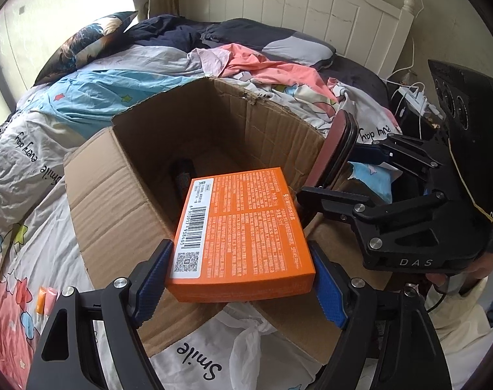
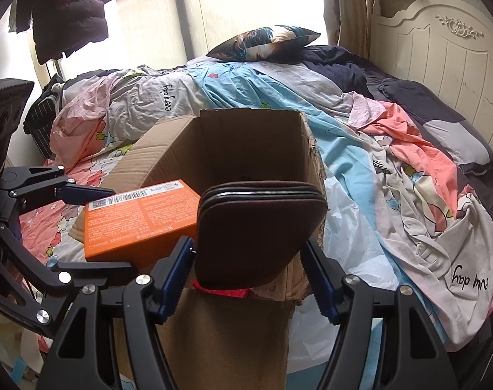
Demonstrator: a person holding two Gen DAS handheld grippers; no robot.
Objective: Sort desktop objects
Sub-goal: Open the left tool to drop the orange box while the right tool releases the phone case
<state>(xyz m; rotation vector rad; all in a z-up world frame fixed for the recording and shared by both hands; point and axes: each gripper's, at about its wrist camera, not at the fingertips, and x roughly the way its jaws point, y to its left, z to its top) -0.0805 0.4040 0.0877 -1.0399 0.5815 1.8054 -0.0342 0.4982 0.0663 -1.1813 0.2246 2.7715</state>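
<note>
Setting: an open cardboard box sits on a bed spread with a star-print quilt, its flaps folded outward, near the bed's foot-side edge where the person stands.

Left gripper: its jaws pinch an orange box by the two long sides, barcode face up, held level over the near rim of the cardboard box so that the far end already overhangs the opening.

Right gripper: its jaws pinch a dark maroon case, flat and rounded, stood on edge and tilted against the right-hand wall of the cardboard box, just beside the orange box without touching it.

Why held so: both items are gripped across their narrow width, which leaves their far ends free to pass over the rim; judged from the poses, each is being carried into or lifted out of the box, and one moment cannot settle which.

Inside the box: a dark object lies on the floor near the far-left corner; too shadowed to identify, possibly a small device.

Loose on the bed: two small tubes, orange and pink, lie on the quilt toward the left edge, well apart from the box.

Beneath the near flap: a white plastic bag lies crumpled.
</note>
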